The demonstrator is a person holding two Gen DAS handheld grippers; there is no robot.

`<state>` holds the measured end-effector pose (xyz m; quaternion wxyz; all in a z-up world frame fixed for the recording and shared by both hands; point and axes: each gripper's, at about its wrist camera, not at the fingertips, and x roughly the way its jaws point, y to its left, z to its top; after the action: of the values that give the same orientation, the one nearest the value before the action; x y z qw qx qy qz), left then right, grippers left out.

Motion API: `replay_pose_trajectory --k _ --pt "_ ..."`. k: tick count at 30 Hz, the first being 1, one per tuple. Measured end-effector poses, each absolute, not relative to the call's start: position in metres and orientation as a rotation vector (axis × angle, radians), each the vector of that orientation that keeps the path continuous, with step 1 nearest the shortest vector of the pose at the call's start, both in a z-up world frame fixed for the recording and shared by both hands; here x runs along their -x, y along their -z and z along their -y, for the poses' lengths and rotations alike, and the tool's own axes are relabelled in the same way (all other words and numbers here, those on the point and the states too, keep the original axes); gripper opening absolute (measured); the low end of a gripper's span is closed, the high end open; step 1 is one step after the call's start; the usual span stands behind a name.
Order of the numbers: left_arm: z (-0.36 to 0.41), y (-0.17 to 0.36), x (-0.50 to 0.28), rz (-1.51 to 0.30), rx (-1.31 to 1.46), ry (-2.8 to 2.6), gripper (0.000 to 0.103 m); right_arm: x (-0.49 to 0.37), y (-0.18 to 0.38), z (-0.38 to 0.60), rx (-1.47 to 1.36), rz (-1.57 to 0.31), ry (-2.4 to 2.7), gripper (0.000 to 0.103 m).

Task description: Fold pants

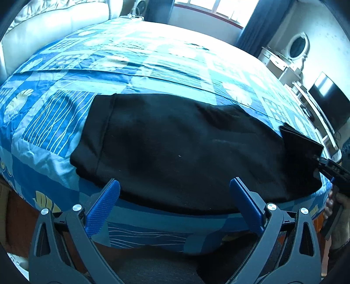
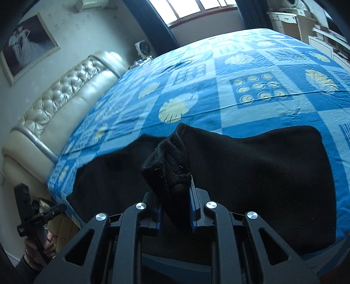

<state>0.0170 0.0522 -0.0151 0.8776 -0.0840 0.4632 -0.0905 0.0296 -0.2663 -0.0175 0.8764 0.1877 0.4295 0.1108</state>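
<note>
Black pants [image 1: 179, 148] lie flat across the near edge of the bed [image 1: 153, 54], hem end at the left. My left gripper [image 1: 175, 192] is open and empty, its blue pads just at the pants' near edge. My right gripper [image 2: 175, 196] is shut on a bunched end of the pants [image 2: 170, 161] and lifts it off the bed [image 2: 240, 65]; the rest of the cloth [image 2: 262, 174] lies spread out. The right gripper also shows at the right edge of the left wrist view [image 1: 328, 168], at the pants' right end.
The bed has a blue patterned cover. A padded headboard [image 2: 65, 96] is on the left. A white dresser [image 1: 291, 56] and a dark screen [image 1: 328, 104] stand beyond the bed's right side. The window [image 2: 196, 6] is at the far wall.
</note>
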Motion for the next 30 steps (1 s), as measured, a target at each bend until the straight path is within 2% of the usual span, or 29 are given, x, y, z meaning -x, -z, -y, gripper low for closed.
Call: replay_pose_trajectory --k 26,30 --pt "-0.037 0.023 -0.016 -0.995 0.165 0.237 0.1 -0.023 0.054 0.198 -0.116 -1.01 -0.284 0.02" --pt "-0.036 0.024 -0.016 -1.001 0.165 0.242 0.1 -0.023 0.055 0.196 -0.12 -1.021 -0.299 0.025"
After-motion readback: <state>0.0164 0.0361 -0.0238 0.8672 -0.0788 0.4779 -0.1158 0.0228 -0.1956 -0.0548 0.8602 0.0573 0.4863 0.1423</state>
